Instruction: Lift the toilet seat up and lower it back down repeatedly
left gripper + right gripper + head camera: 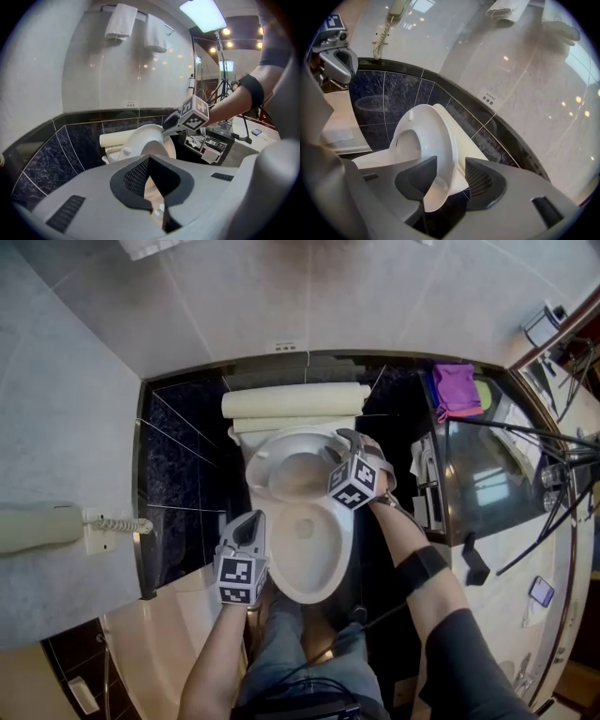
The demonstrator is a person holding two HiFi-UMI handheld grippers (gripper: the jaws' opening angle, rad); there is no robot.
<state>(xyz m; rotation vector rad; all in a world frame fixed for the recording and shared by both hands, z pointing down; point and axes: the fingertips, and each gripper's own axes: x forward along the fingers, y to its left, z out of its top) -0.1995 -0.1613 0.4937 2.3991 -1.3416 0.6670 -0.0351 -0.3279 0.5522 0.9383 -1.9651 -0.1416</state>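
The white toilet seat (272, 465) stands partly raised over the bowl (314, 554), tilted back toward the cream lid (295, 401). My right gripper (343, 441) reaches the seat's right rim. In the right gripper view the seat's edge (436, 136) lies between the jaws of this gripper (450, 180), with a dark gap left beside the right pad (480, 180), so it is open around the rim. My left gripper (252, 521) hovers beside the bowl's left side, apart from the seat. Its fingertips (149, 161) meet with nothing between them.
Dark marble tiles (183, 474) line the wall behind and left of the toilet. A wall phone (42, 526) hangs at the left. A control panel (427, 486) and a purple cloth (457, 388) lie to the right. Tripod legs (534, 521) stand over the counter. Towels (122, 21) hang above.
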